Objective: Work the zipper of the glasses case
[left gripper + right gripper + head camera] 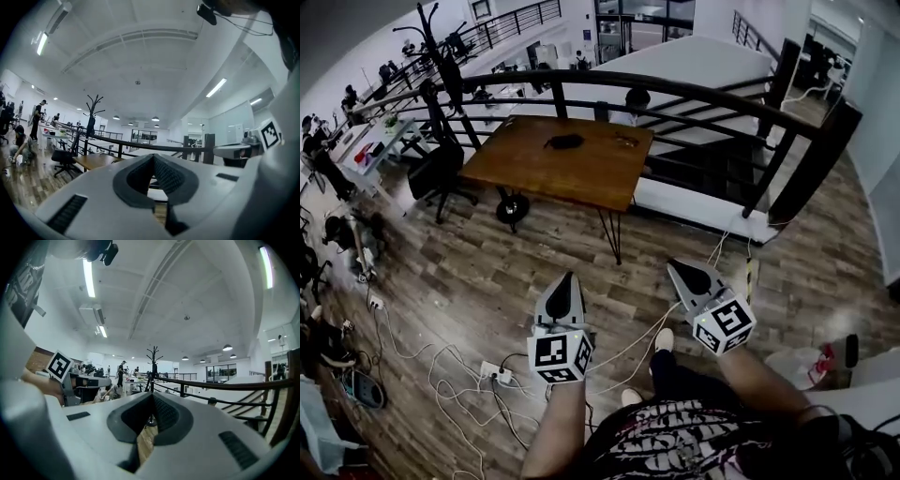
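Cool, even light comes from ceiling strip lights (43,43); shadows are soft. Every view bulges like a fisheye and darkens at the corners. Left of the worktop (558,159), the edge blurs.

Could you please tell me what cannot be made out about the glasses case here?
- Head view: the glasses case on the table is too small to show its zipper, or whether it is open.
- Head view: a small thing to its right is too small to identify.
- Left gripper view: the left gripper, jaws shut, hides much of the table; no case shows.
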A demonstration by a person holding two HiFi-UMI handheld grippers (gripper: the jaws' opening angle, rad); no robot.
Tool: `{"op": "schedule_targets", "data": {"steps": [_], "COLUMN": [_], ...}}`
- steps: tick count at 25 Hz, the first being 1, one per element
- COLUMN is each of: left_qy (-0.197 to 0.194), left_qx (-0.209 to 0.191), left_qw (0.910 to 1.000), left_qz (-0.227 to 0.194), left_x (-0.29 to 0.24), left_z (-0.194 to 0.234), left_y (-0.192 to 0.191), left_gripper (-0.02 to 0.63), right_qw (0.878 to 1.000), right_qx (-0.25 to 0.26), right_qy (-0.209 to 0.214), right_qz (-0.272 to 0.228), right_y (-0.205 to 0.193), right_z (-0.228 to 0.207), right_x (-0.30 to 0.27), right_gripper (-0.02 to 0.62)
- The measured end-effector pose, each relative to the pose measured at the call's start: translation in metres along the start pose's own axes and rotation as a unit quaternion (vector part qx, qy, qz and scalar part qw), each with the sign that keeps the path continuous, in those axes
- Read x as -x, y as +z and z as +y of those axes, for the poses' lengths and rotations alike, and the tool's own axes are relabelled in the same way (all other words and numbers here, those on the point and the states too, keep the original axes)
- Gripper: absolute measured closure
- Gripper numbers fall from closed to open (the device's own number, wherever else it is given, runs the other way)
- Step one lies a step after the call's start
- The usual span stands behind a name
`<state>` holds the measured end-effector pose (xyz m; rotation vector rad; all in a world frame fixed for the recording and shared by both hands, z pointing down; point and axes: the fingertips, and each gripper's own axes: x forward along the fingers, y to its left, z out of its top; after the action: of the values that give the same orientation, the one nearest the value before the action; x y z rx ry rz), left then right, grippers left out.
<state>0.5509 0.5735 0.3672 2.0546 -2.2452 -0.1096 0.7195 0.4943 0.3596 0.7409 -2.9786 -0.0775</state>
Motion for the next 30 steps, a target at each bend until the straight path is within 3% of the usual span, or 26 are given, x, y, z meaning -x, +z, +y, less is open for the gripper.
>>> {"op": "schedule_targets", "data": {"steps": [5, 10, 14, 22, 30], "left_qy": [0.01, 0.021, 0.051, 0.091, 0.123], "left_qx": [0.004, -0.016, -0.003, -0.031, -0.028], "left_qw": [0.9998, 0.9994, 0.9983, 0.9951, 0.9917], "left_qz": [0.015, 0.022, 0.028, 0.022, 0.025], "left_x": [-0.032, -0.082, -0.126, -0.207, -0.244], "left_z": [0.013, 0.017, 0.035, 0.043, 0.047], "left_y": [-0.011, -0.015, -0.015, 0.011, 0.016], "left_gripper": [0.601, 0.601, 0.601, 0.601, 0.601], "right_qw": [1.0, 0.999, 0.999, 0.996, 0.988], "right_qx": [-0.017, -0.031, -0.023, -0.041, -0.055], "right_qy": [0.006, 0.023, 0.047, 0.078, 0.146], "right_qz": [0.014, 0.011, 0.011, -0.01, -0.011], "right_y": [-0.016, -0.021, -0.031, -0.023, -0.02], "right_z": [-0.024, -0.061, -0.099, -0.177, -0.184], "right_x": [-0.031, -0.076, -0.122, -0.181, -0.22], "right_gripper": [0.601, 0.601, 0.601, 0.601, 0.601]}}
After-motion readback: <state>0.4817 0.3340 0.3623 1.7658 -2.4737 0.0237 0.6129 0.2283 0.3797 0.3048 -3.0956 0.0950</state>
